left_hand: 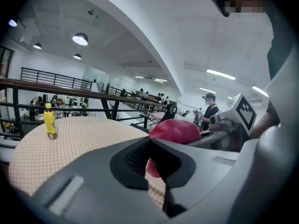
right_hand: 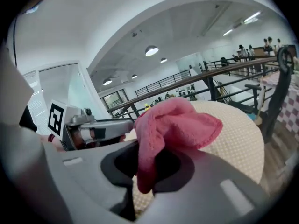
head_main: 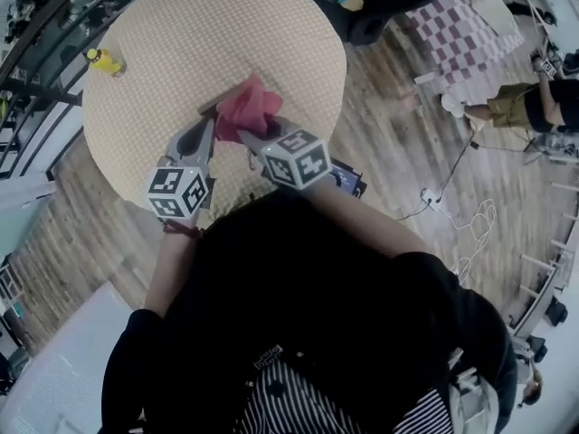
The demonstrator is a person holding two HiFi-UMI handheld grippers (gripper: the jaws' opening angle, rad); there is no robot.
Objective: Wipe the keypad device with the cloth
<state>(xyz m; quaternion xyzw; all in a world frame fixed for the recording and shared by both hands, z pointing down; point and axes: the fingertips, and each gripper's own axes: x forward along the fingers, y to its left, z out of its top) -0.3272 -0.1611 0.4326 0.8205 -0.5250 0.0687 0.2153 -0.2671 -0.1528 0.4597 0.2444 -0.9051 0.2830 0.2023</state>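
Head view: a round desk [head_main: 181, 25] with a beige woven cover carries a bunched pink terry cloth [head_main: 249, 105] near the edge closest to the person. The cloth forms a lump with no clear long axis, and its peak points away from the person. The right gripper [head_main: 246, 134] reaches into the near side of the cloth. The left gripper [head_main: 206, 134] lies just beside the cloth, on its left. A small yellow bottle [head_main: 106, 61] stands upright at the far left rim, well apart from both. The keypad device cannot be identified. Left gripper view: the jaws stand together with nothing clamped, and the cloth [left_hand: 175, 129] shows beyond their tips, to the right. Right gripper view: the jaws are clamped on the cloth [right_hand: 177, 125]. One fold hangs down between the jaws, and the bulk rises above them and leans right, over the desk.
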